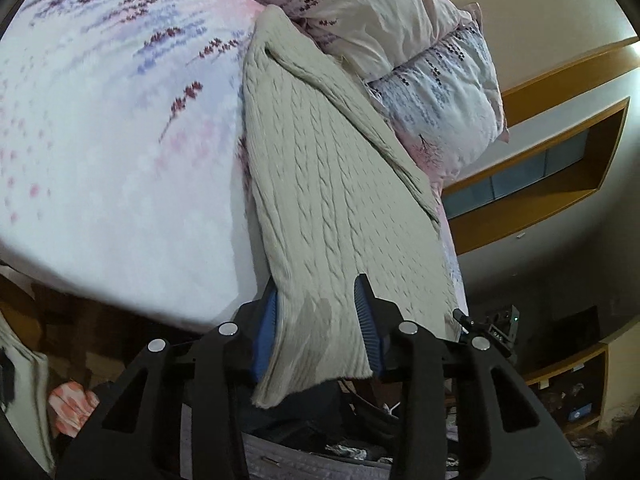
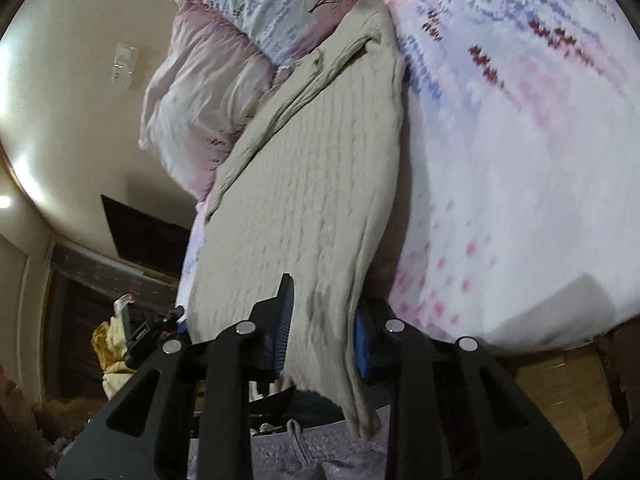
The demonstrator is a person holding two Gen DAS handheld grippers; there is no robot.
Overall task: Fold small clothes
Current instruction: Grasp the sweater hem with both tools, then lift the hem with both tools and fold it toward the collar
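A floral bedsheet (image 1: 120,140) was spread wide; two pillows (image 1: 440,92) were stacked far, by a wooden shelf (image 1: 560,168).

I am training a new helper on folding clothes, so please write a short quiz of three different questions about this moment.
1. True or false: the left gripper and the right gripper each pinch a near corner of the beige cable-knit sweater.
2. Multiple choice: the far end of the sweater lies beside
A. a wooden chair
B. the floral pillows at the head of the bed
C. a laundry basket
3. Fill in: the sweater stretches over the pink and white floral ____.

Key: 1 true; 2 B; 3 bedsheet.
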